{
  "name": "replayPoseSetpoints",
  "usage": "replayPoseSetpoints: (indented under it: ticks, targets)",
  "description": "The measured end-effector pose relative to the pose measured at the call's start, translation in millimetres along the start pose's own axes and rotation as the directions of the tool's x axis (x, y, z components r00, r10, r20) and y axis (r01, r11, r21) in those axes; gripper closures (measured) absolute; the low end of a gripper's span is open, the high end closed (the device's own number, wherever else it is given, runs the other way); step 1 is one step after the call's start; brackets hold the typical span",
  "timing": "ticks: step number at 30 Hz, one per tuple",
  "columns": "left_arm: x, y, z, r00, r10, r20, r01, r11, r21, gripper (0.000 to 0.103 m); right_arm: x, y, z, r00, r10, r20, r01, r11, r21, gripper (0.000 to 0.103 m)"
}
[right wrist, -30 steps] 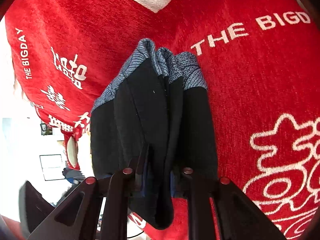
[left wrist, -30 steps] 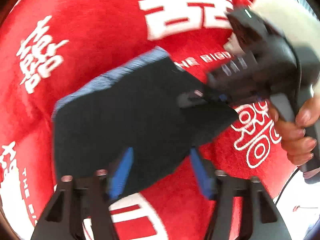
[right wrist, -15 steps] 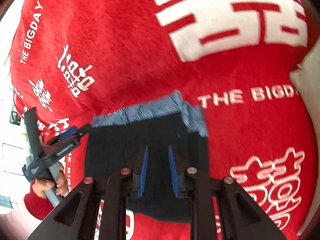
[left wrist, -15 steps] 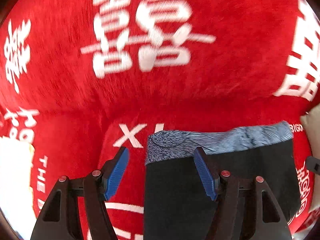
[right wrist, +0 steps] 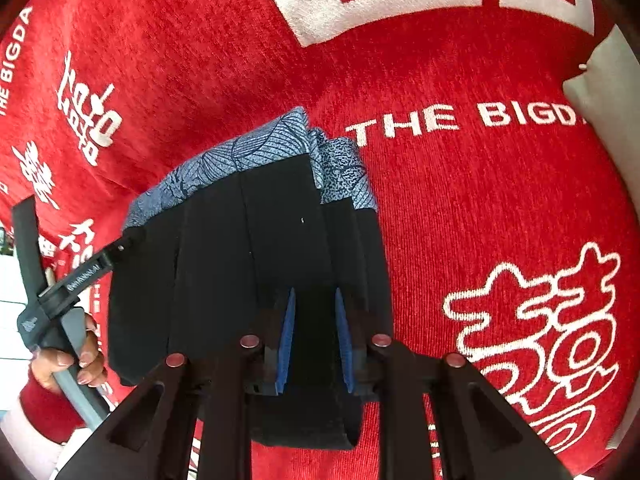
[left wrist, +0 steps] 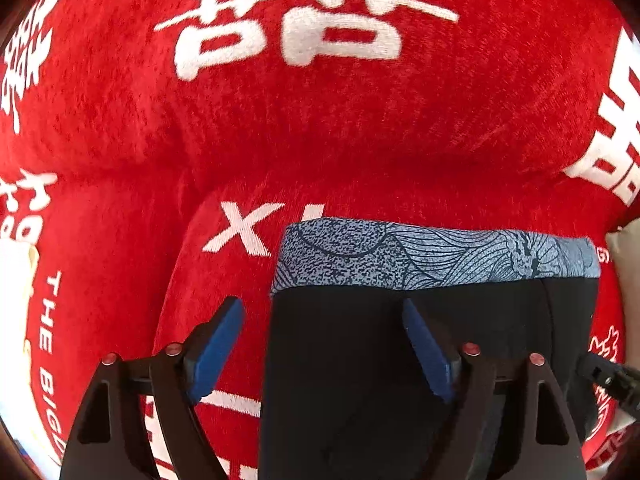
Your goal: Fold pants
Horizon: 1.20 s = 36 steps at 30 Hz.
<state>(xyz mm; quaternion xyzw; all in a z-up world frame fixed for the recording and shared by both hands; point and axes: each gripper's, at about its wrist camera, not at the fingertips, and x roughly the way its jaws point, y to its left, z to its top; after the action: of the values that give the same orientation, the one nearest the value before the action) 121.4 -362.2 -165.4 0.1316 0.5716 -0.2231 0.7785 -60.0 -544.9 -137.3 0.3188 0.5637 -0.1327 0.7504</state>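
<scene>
The black pants (left wrist: pixel 360 360) with a blue patterned waistband (left wrist: pixel 432 256) lie folded on the red blanket (left wrist: pixel 320 128). My left gripper (left wrist: pixel 324 320) is open over their left edge, its left fingertip over the blanket and its right fingertip over the black cloth. In the right wrist view the pants (right wrist: pixel 240 248) lie as a folded stack, waistband (right wrist: pixel 248 152) away from me. My right gripper (right wrist: pixel 314 320) hangs over their near end with the blue pads a narrow gap apart and nothing between them. The left gripper also shows at the pants' left edge in that view (right wrist: pixel 120 246).
The red blanket (right wrist: pixel 460 180) with white lettering covers the whole surface. A white pillow (right wrist: pixel 604 92) lies at the right edge, also at the right of the left wrist view (left wrist: pixel 628 264). The person's hand (right wrist: pixel 76 356) holds the left gripper's handle.
My right gripper has let go of the pants and its pads have parted slightly. My left gripper has moved to the pants' left edge. The pants now lie flat on the blanket.
</scene>
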Motion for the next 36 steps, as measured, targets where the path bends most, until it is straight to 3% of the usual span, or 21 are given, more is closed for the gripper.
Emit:
replayPoseSetpoints:
  ticks: [7,11,17,21,26,36]
  targets:
    - [-5.3,-2.9,-0.9,1.0,0.008,0.004,-0.008,1.0,0.021,0.016,-1.9,8.3,-6.9,0.999,-0.039,0.037,0.04,0.999,-0.019,0.078]
    - [-5.1,-1.6,-1.8,1.0,0.024,0.007,-0.024,1.0,0.007,0.008,-6.2,17.5,-16.2,0.997,-0.054,0.05,0.058,0.996,-0.064,0.064]
    - [-5.0,-0.1,-2.8,1.0,0.024,0.008,-0.024,1.0,0.005,0.008,-9.0,27.9,-21.6,0.99,-0.123,0.063,0.129,0.986,-0.105,0.06]
    - [-7.9,0.1,-4.6,1.0,0.03,0.01,-0.03,1.0,0.01,0.008,-11.4,28.6,-24.4,0.983,-0.172,0.066,0.179,0.977,-0.118,0.045]
    - [-14.1,0.1,-8.1,1.0,0.03,0.009,-0.03,0.999,0.025,0.008,-13.4,20.1,-27.7,0.983,-0.169,0.068,0.174,0.98,-0.093,0.037]
    - [-21.7,-3.0,-13.6,1.0,0.02,-0.008,-0.019,0.999,0.048,0.008,-10.5,19.0,-27.6,0.978,-0.193,0.083,0.202,0.973,-0.111,0.031]
